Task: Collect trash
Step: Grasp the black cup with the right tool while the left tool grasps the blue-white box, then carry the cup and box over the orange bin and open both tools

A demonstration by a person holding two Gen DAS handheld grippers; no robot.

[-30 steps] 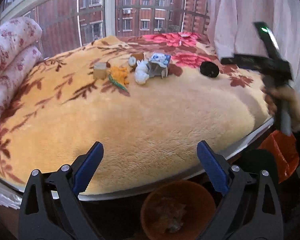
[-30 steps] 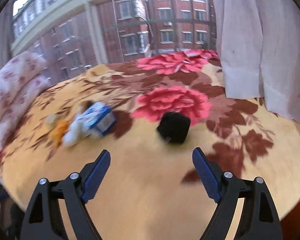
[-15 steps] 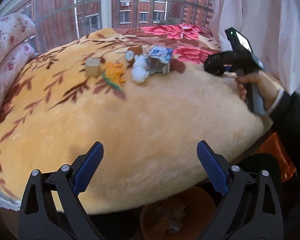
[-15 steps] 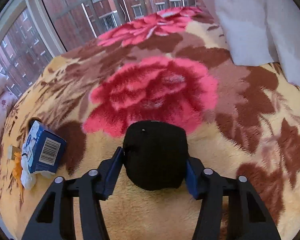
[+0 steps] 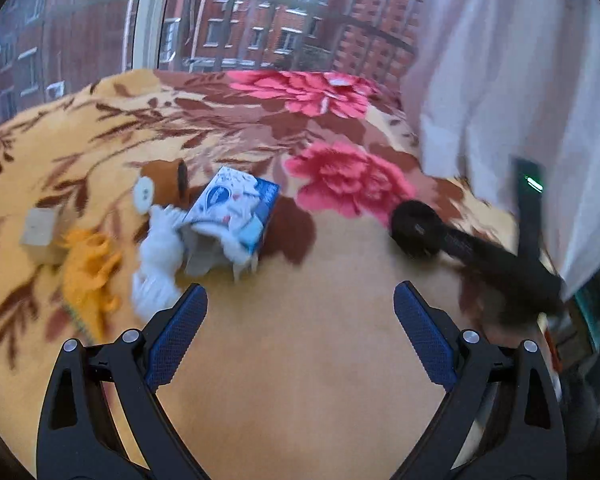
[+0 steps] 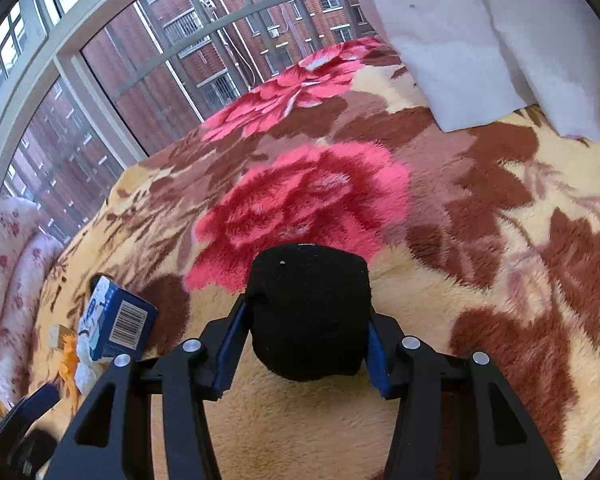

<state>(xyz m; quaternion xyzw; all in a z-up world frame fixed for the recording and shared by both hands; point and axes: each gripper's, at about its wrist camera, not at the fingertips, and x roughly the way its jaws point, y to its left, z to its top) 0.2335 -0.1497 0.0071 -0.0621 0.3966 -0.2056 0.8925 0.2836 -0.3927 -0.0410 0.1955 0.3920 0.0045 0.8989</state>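
Note:
A black fuzzy lump (image 6: 308, 308) rests on the floral blanket (image 6: 480, 260), and my right gripper (image 6: 302, 344) is shut on it with both blue pads pressed to its sides. The left wrist view shows the same black lump (image 5: 414, 226) at the right, the right gripper's dark arm reaching to it. My left gripper (image 5: 300, 328) hangs open over bare blanket (image 5: 300, 380). Just ahead of its left finger lies a torn blue-and-white carton (image 5: 236, 212) with white tissue (image 5: 160, 256), orange peel (image 5: 90, 268), a beige cube (image 5: 40, 232) and a small round white piece (image 5: 145, 196).
A white curtain (image 5: 520, 80) hangs at the right, over the blanket's edge. A large window with brick buildings outside (image 5: 240, 20) runs behind the bed. Rolled floral bedding (image 6: 8, 280) lies at the far left. The blue carton (image 6: 118, 320) sits left of my right gripper.
My left gripper has swept forward over the bed and now sits close to the trash pile; the bin below has left its view. My right gripper went from open to shut on the black lump.

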